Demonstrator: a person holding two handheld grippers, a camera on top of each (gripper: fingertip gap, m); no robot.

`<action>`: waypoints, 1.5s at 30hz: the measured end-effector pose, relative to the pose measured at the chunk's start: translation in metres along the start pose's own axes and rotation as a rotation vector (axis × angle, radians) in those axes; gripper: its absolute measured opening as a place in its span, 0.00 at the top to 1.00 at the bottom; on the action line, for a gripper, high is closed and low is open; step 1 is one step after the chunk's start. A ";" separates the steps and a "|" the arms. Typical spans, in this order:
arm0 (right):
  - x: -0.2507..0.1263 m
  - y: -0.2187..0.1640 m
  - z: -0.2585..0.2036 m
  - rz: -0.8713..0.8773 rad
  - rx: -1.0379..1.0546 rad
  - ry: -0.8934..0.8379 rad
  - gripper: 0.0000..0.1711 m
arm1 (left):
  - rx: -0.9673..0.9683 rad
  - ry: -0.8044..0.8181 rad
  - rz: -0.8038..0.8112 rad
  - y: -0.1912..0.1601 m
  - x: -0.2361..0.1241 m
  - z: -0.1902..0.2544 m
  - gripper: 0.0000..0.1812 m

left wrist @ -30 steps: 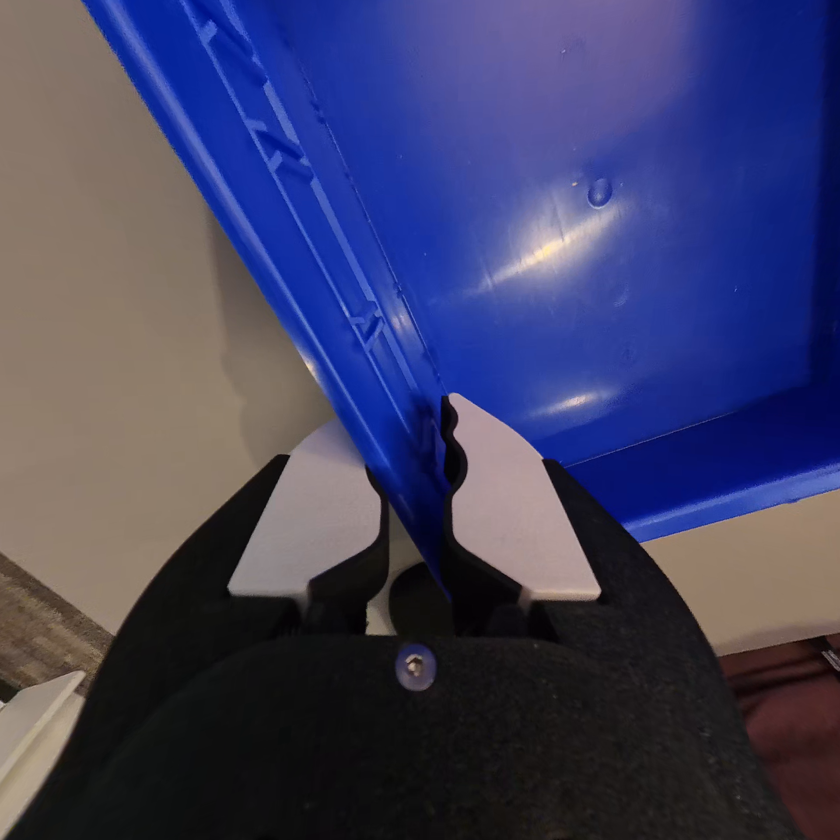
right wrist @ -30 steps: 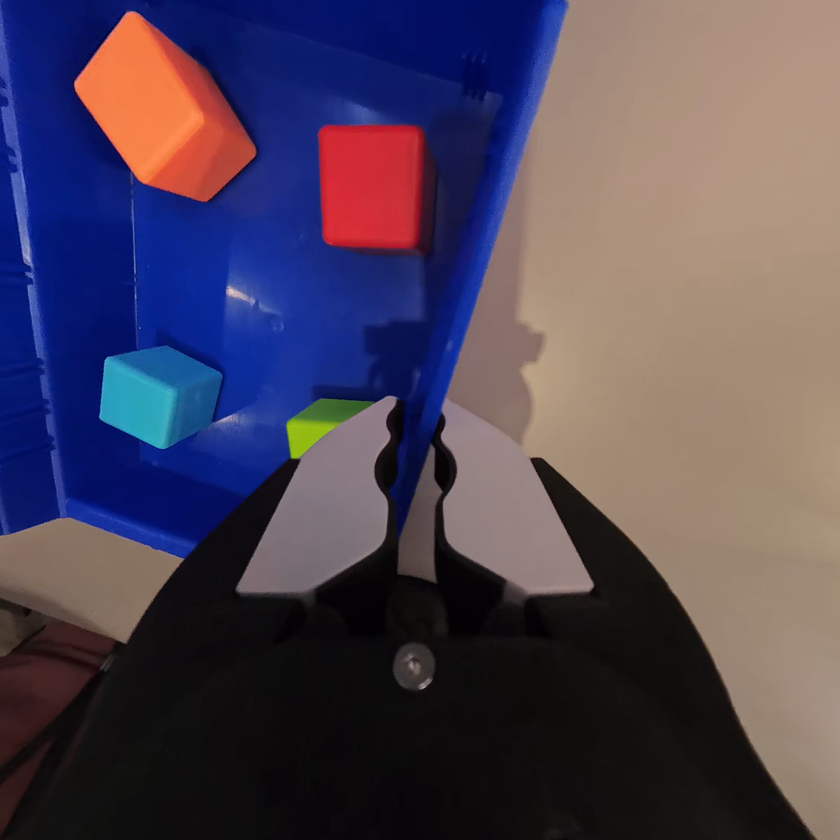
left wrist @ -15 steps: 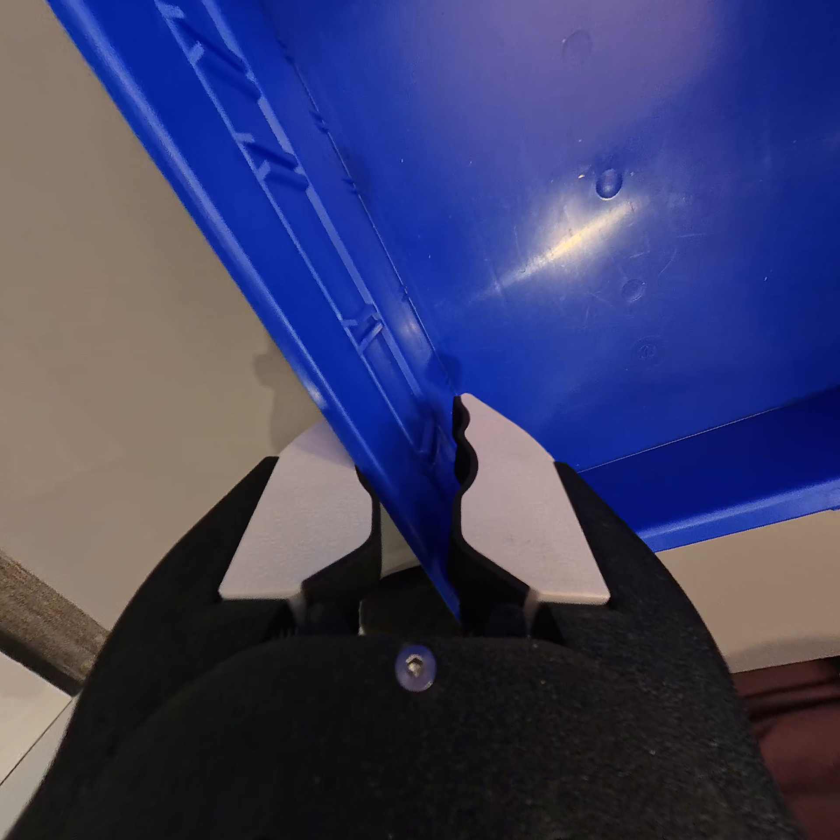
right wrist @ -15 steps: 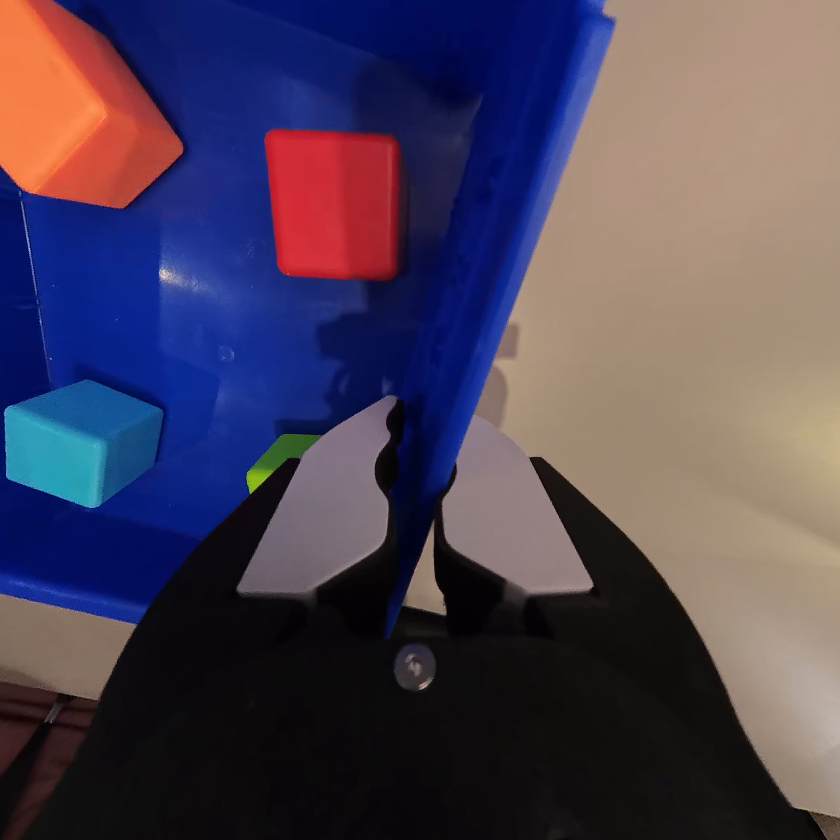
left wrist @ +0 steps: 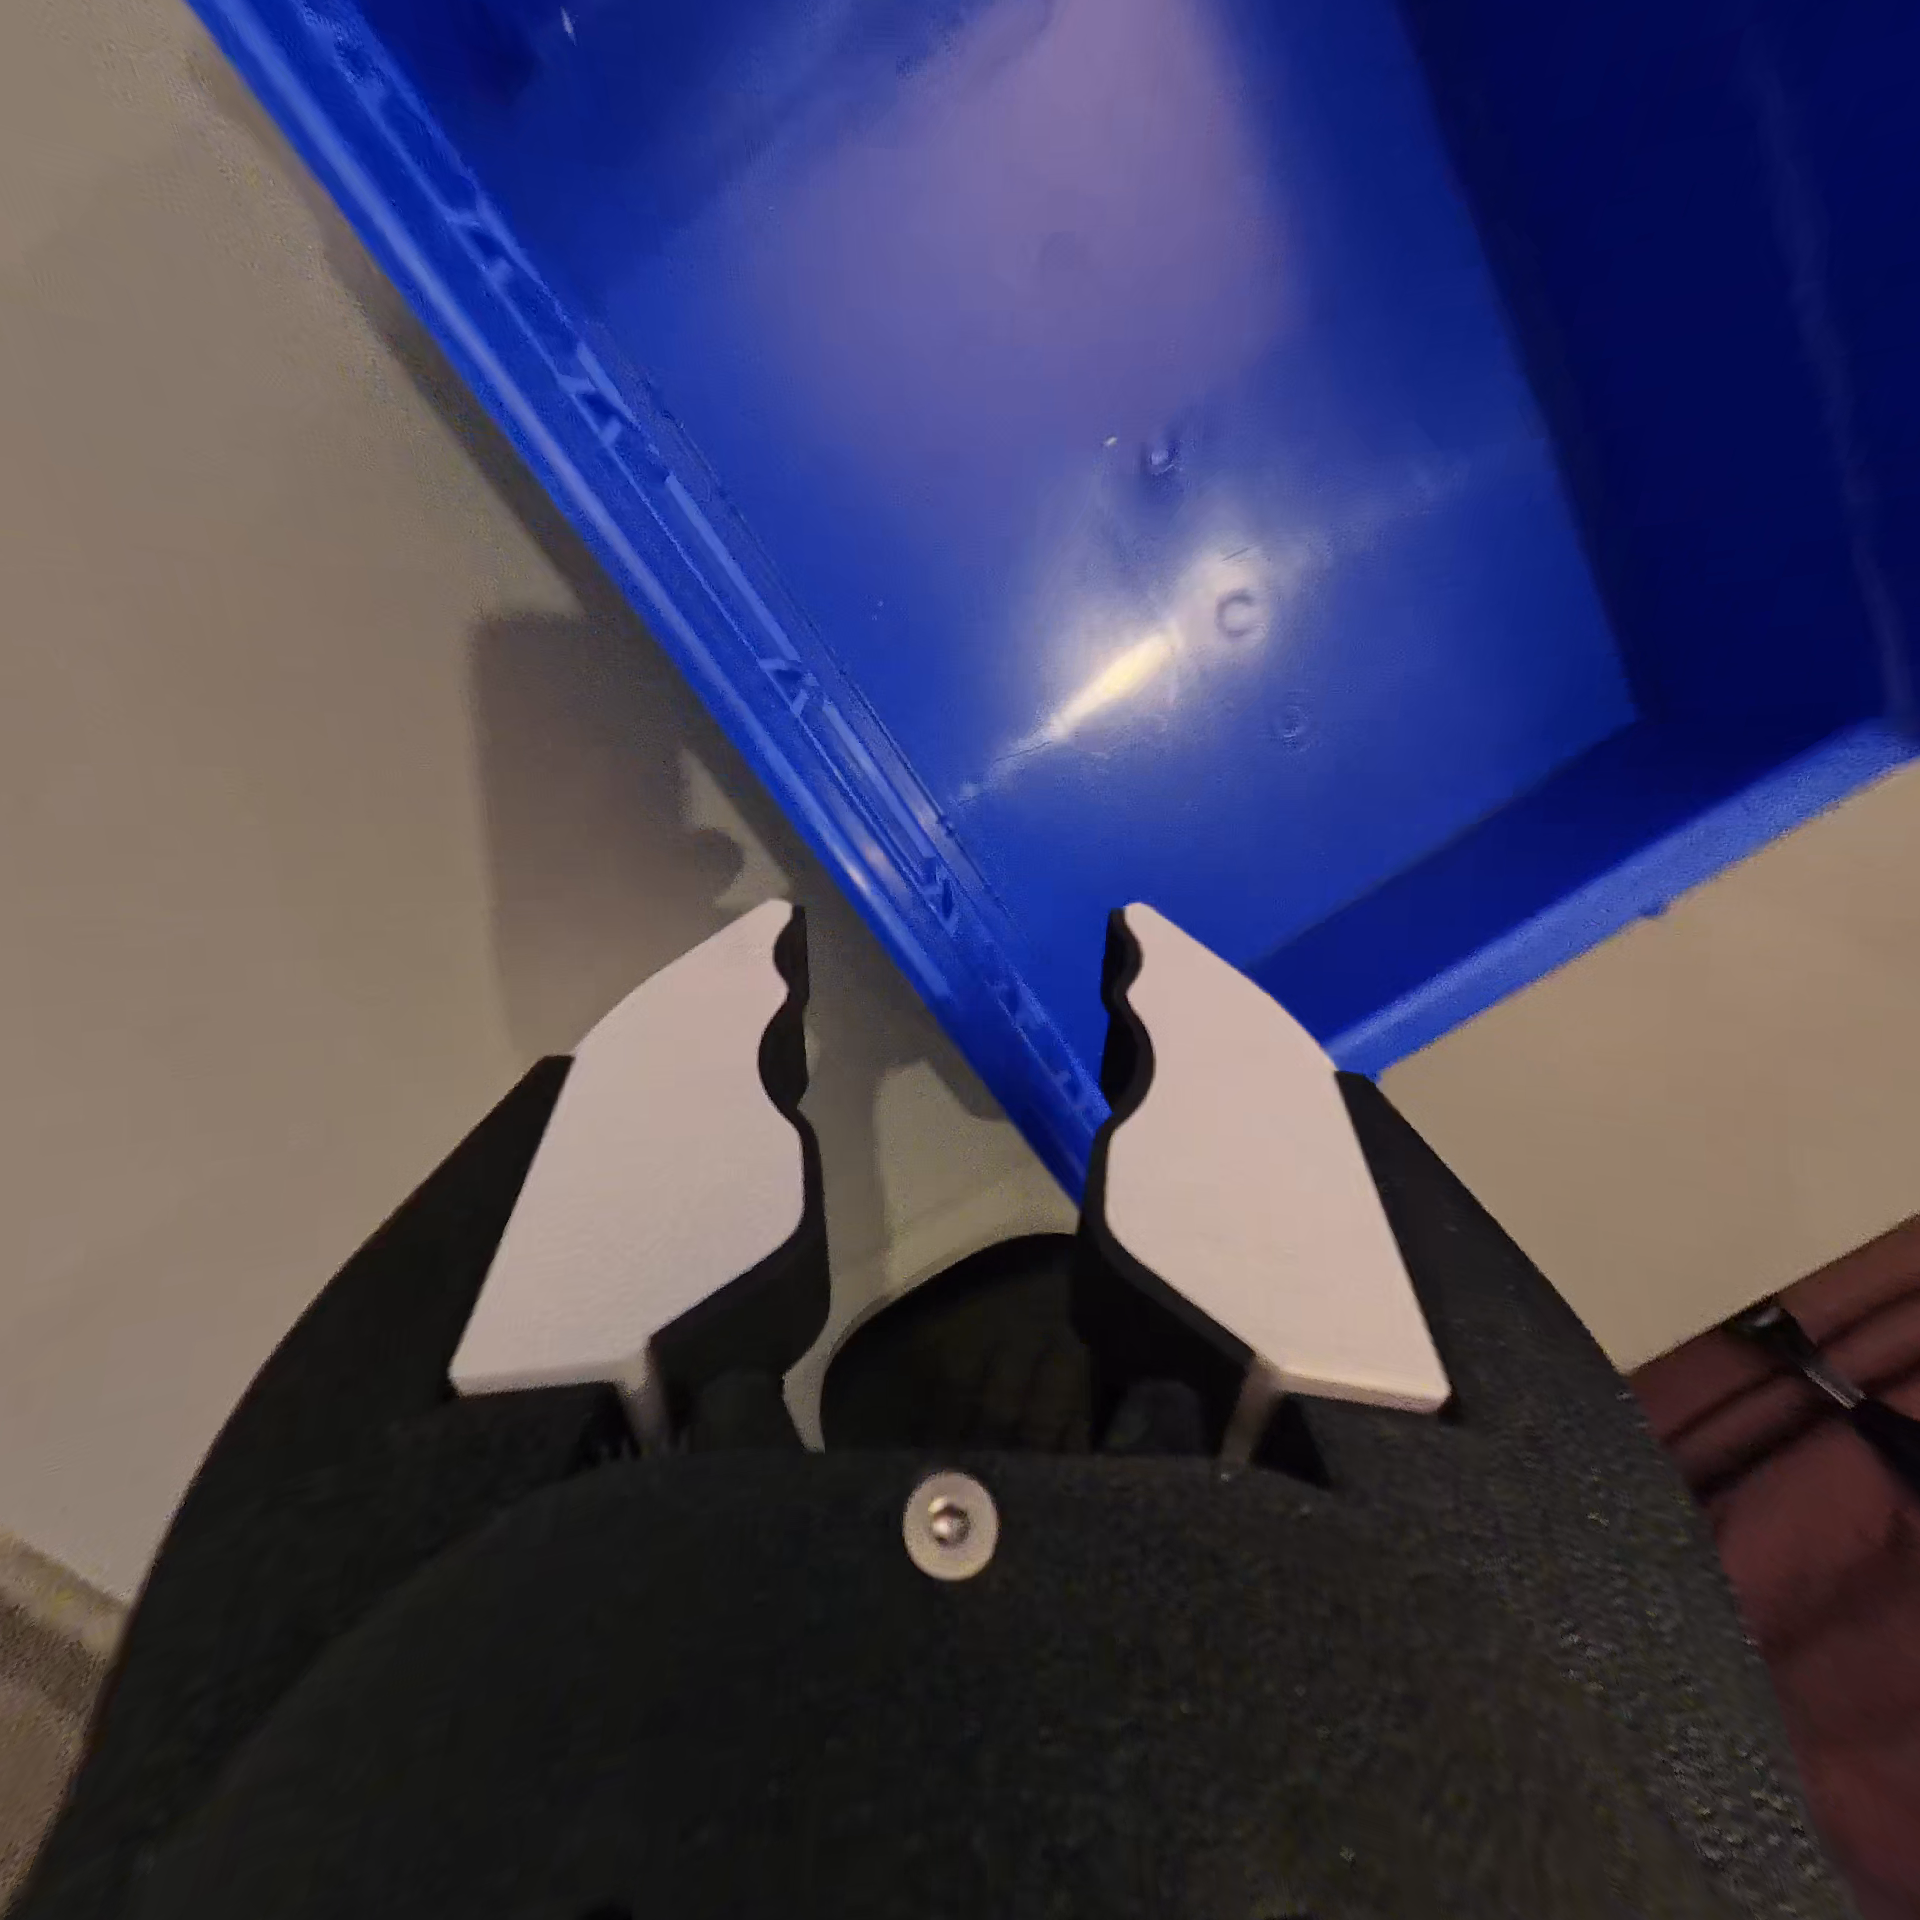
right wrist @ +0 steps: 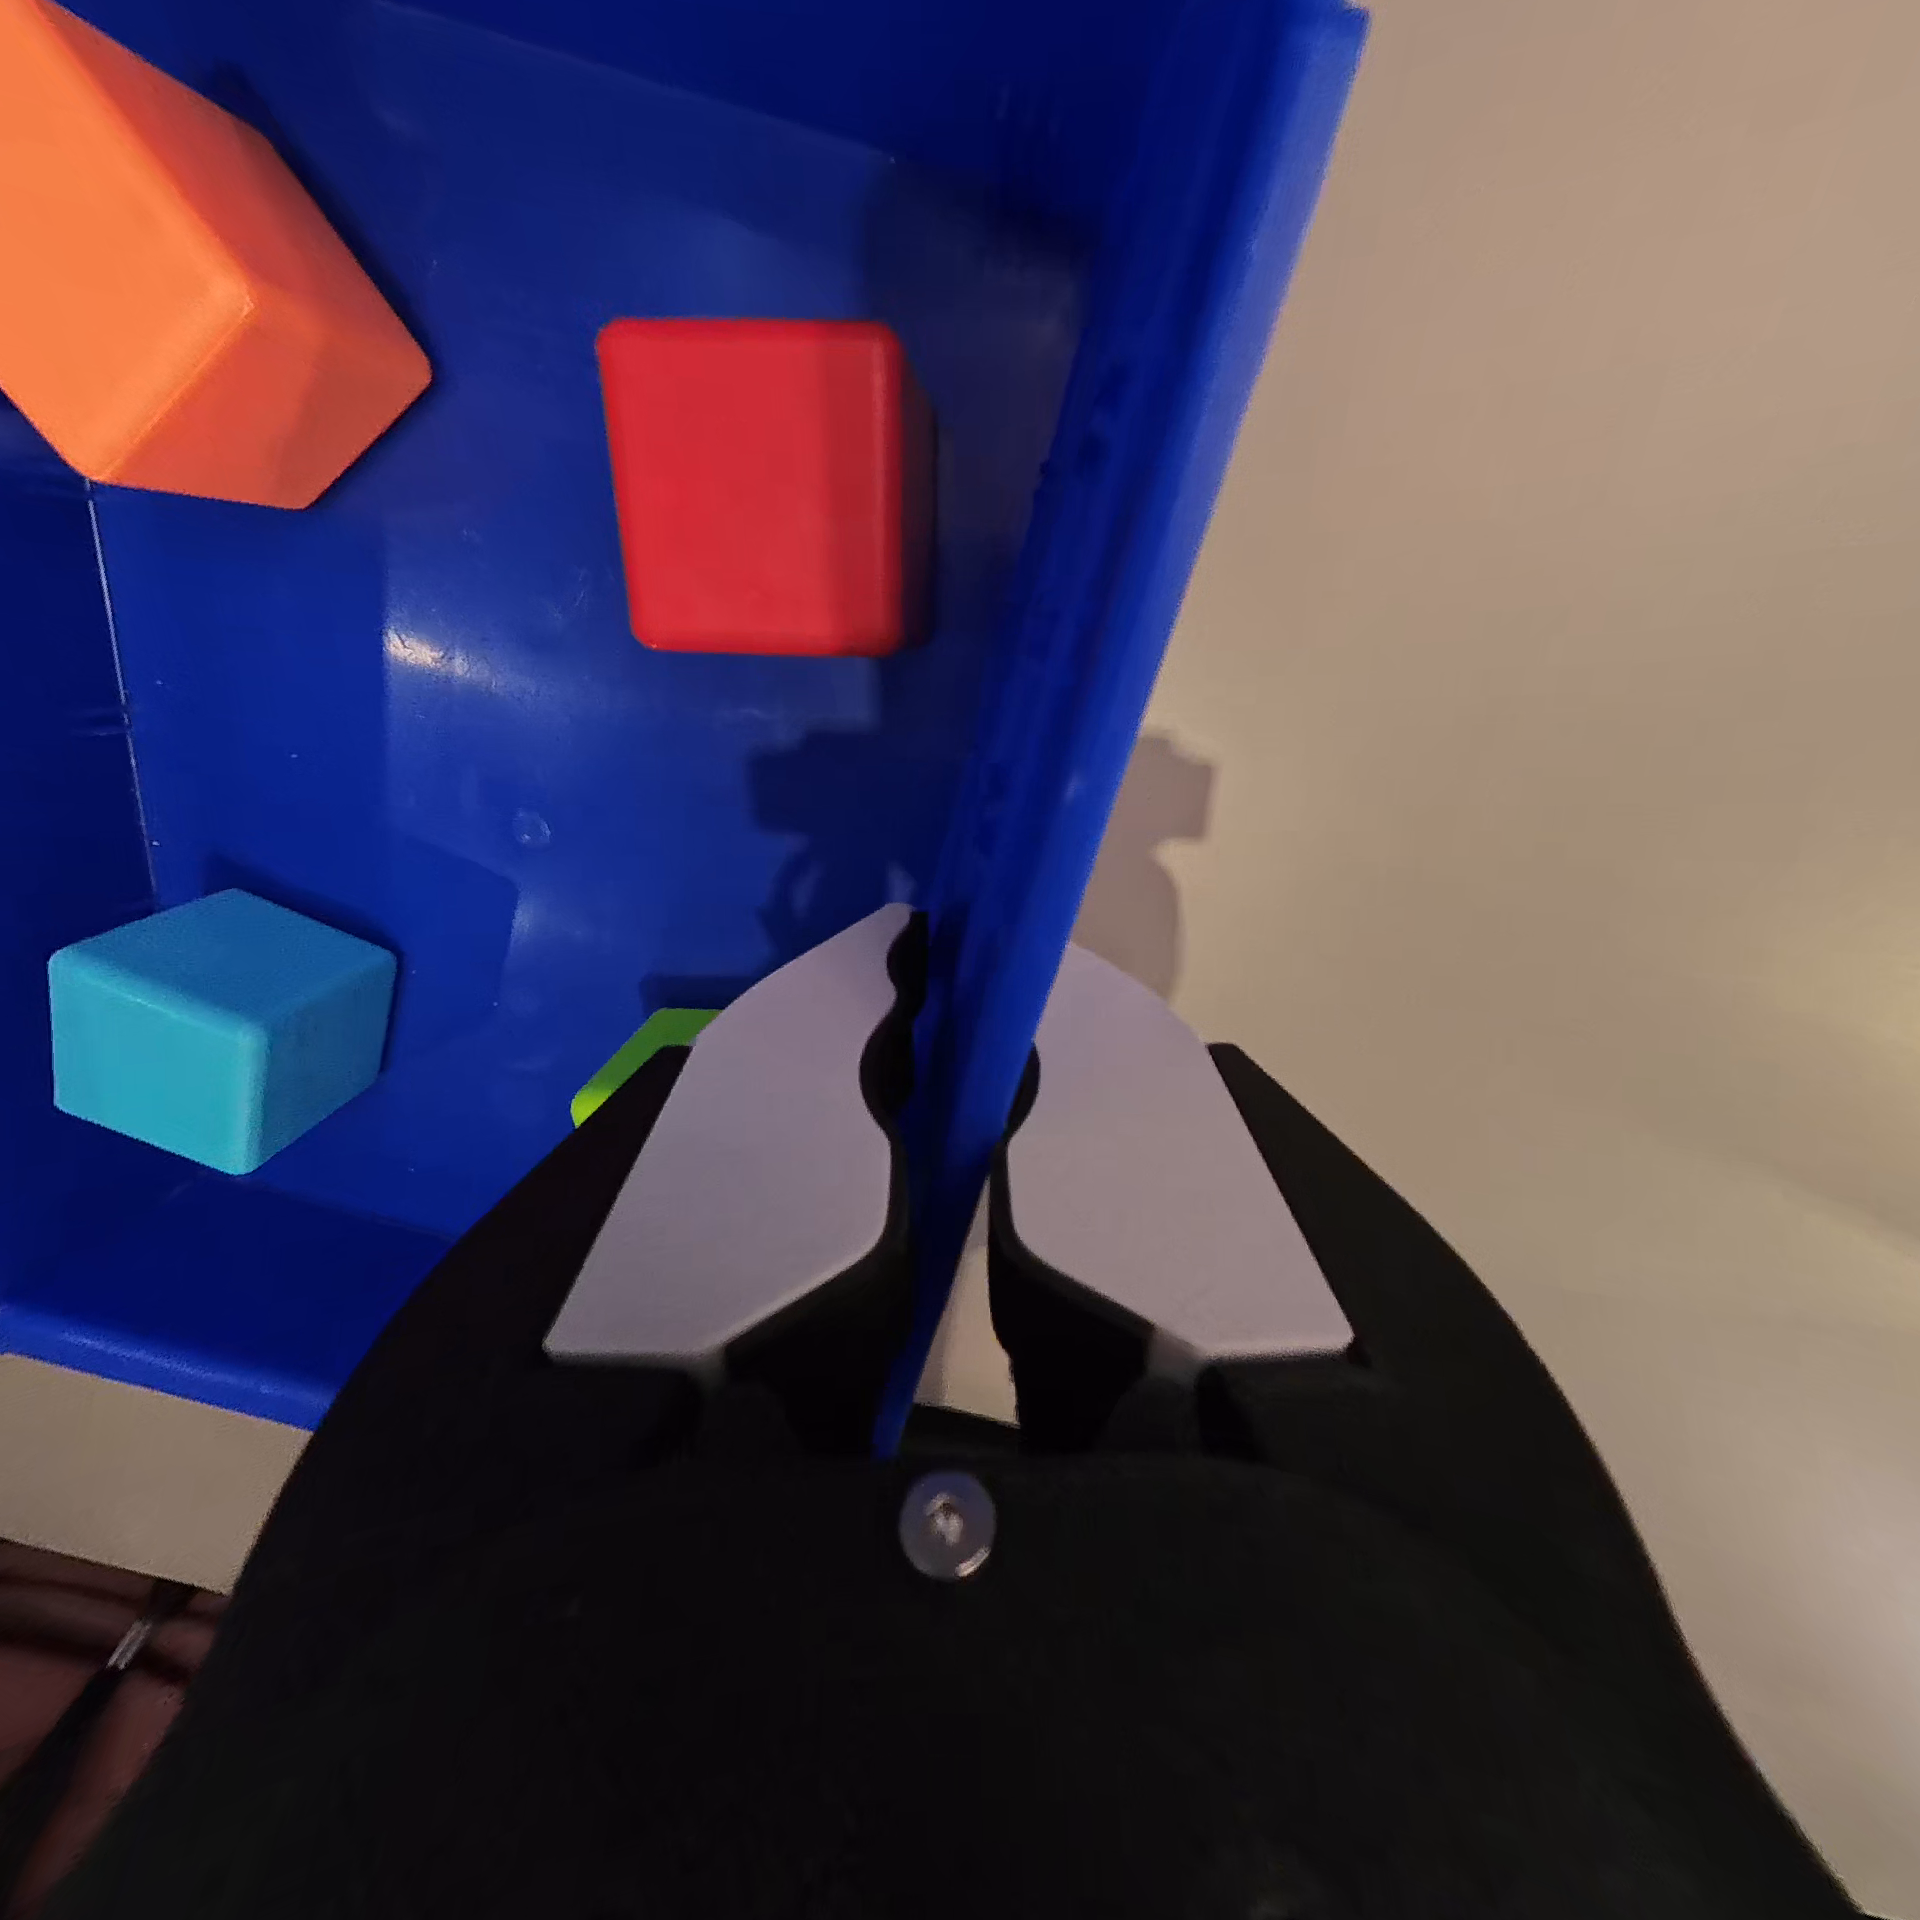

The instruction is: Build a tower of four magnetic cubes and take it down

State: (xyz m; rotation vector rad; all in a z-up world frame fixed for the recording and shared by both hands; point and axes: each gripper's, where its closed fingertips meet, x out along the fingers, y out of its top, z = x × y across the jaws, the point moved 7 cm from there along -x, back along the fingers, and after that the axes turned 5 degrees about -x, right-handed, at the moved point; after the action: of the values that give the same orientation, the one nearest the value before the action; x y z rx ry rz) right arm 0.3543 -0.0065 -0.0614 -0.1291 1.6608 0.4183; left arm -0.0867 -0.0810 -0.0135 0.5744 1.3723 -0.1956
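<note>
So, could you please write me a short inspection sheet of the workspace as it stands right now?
Surface: pale tabletop, bare around the bin.
Job's things: orange cube, red cube, cyan cube and green cube lie apart on the floor of the blue bin; no tower; green partly hidden by the right tool.
Clutter: nothing seen.
Grippers: left tool open, straddling the bin's side wall near its corner; right tool shut on the bin's opposite wall.
Cables: a thin dark strand at the table edge, possibly a cable.
Surroundings: dark reddish area below the table edge; grey floor strip.
</note>
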 end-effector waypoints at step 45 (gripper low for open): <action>-0.142 0.139 -0.190 -0.144 -0.326 0.203 0.97 | -0.415 0.350 0.793 -0.113 -0.184 -0.151 0.68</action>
State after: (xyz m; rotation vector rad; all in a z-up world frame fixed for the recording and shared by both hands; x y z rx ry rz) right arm 0.1514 0.0341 0.1194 -0.5454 1.7575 0.5791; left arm -0.3070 -0.1381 0.1190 0.7745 1.3613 0.8445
